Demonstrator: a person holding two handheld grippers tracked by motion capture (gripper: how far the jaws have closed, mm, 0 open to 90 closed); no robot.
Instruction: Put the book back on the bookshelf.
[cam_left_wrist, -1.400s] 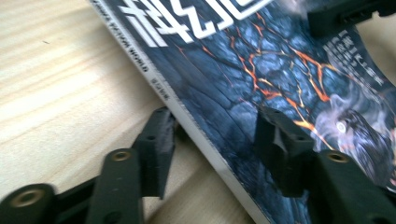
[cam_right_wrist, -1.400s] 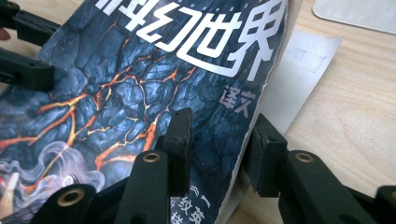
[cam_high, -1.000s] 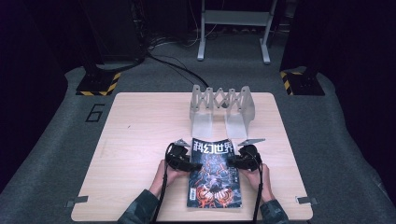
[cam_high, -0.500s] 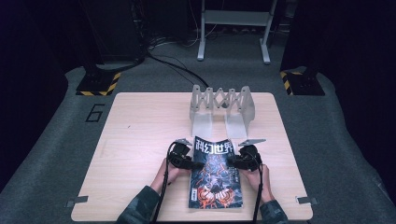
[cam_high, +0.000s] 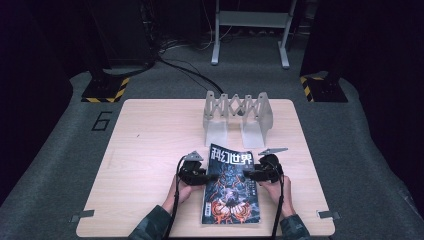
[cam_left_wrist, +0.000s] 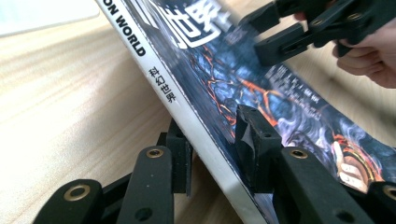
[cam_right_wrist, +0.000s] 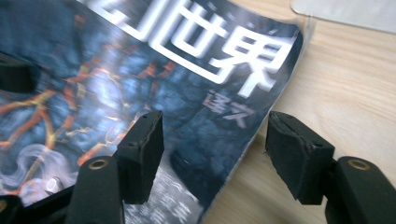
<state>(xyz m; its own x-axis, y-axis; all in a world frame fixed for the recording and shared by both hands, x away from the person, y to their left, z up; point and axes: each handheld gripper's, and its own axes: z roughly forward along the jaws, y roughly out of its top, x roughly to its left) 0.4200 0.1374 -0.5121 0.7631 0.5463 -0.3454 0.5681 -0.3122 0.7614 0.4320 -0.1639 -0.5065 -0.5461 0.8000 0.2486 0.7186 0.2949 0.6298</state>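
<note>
**Magazine gripped at its spine, right jaws let go**

The magazine (cam_high: 231, 189) lay on the near half of the wooden table (cam_high: 150, 150), between the person's two hands, its dark cover with white title characters facing up. In the left gripper view its spine edge was lifted off the tabletop and tilted.

The left gripper (cam_left_wrist: 212, 151) had just been closing and was clamped on the magazine's spine edge, one jaw under the white spine and the other pressed on the cover. The right gripper (cam_right_wrist: 215, 154) had just been opening; its jaws stood apart, with the magazine's opposite edge between them, one jaw over the cover, the other over bare wood and clear of the paper.

Beyond the magazine's top edge, near it, stood a grey metal rack (cam_high: 238, 116) with a zigzag top. The floor around the table was grey carpet, with yellow-and-black striped stand feet (cam_high: 104, 91) at the far left.
</note>
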